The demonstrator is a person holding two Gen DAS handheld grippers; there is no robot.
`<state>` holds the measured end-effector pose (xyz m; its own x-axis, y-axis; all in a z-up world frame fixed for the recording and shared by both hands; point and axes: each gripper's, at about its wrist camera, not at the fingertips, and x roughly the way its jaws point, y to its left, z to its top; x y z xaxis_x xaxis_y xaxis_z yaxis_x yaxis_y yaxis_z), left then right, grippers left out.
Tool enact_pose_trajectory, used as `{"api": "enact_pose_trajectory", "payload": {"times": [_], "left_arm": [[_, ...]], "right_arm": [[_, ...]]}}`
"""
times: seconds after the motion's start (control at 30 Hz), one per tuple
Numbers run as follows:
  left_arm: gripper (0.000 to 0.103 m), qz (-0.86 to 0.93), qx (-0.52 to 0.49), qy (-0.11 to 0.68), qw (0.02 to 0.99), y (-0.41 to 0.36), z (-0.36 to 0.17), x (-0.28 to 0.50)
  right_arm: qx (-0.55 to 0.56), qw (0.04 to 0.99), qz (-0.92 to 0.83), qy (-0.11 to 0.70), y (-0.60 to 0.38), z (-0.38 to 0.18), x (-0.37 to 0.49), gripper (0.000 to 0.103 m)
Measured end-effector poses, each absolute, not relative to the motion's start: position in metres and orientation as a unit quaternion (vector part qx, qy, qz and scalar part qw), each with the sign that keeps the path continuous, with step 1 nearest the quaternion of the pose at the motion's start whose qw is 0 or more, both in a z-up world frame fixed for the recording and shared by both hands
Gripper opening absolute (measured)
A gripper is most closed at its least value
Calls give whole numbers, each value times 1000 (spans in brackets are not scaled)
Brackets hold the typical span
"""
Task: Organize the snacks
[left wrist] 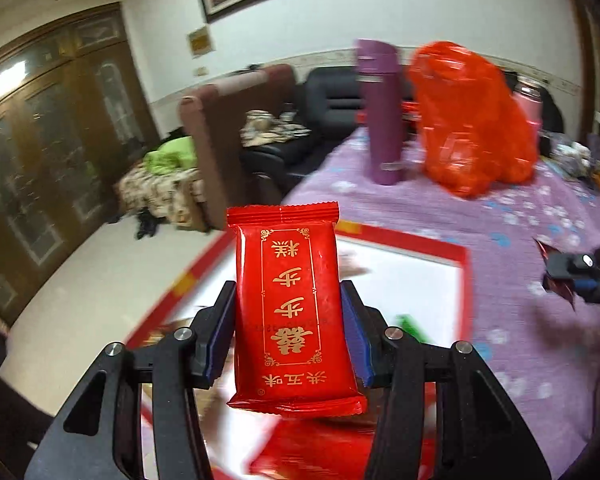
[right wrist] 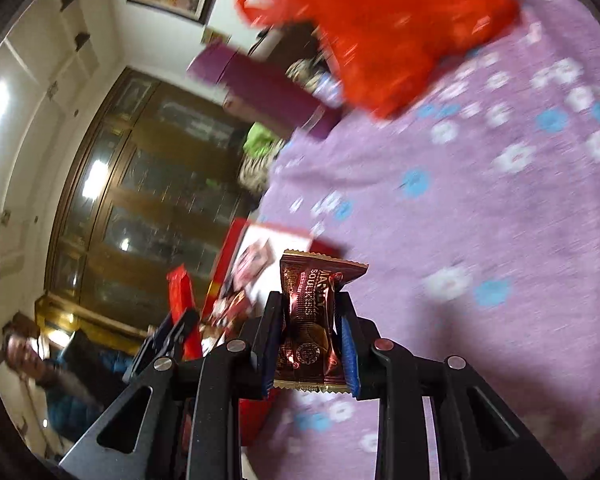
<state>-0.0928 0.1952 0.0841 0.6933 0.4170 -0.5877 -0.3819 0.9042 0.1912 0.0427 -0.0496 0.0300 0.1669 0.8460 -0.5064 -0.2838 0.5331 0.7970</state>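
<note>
The left gripper (left wrist: 288, 300) fills the lower middle of its view, its jaws closed on a red snack packet (left wrist: 294, 312) with gold lettering, held upright between the blue pads. Behind it, in the centre of the frame, lies a red-edged box (left wrist: 462, 256) with a white inside, resting on the counter (left wrist: 520, 352) under a purple flowered cloth. A purple flask (left wrist: 380, 112) and an orange-red plastic bag (left wrist: 472, 120) stand in the upper right.

The right gripper (right wrist: 310, 316) sits at the bottom centre of its view, jaws pinching a dark brown foil snack packet (right wrist: 310, 320). The left gripper and its red packet appear blurred at lower left.
</note>
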Motion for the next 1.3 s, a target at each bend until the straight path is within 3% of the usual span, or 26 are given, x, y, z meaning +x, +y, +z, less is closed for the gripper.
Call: {"api": "enact_pose_trajectory", "payload": {"times": [0.43,0.87,0.97,1.0,1.07,1.23,1.3], "left_arm": [[49,230,15,345,910,227,63,-93],[49,242,44,346,905,221,65,-80],[50,252,59,339,905,217,70,-81],[52,256,64,333,905,214,74,-82],[69,260,68,320,909,212,82,-85],[85,248,55,273,928,202,106,-100],[85,234,53,259,936,195,113,-106]], "right_arm": [[189,669,469,545,98,27,-7,26],[205,693,460,516,120,26,-7,29],[203,705,455,505,114,28,-7,42],[202,712,450,500,109,31,-8,43],[208,721,448,486,98,37,-8,44],[224,749,426,456,61,54,-4,48],[226,762,414,444,45,61,-2,49]]}}
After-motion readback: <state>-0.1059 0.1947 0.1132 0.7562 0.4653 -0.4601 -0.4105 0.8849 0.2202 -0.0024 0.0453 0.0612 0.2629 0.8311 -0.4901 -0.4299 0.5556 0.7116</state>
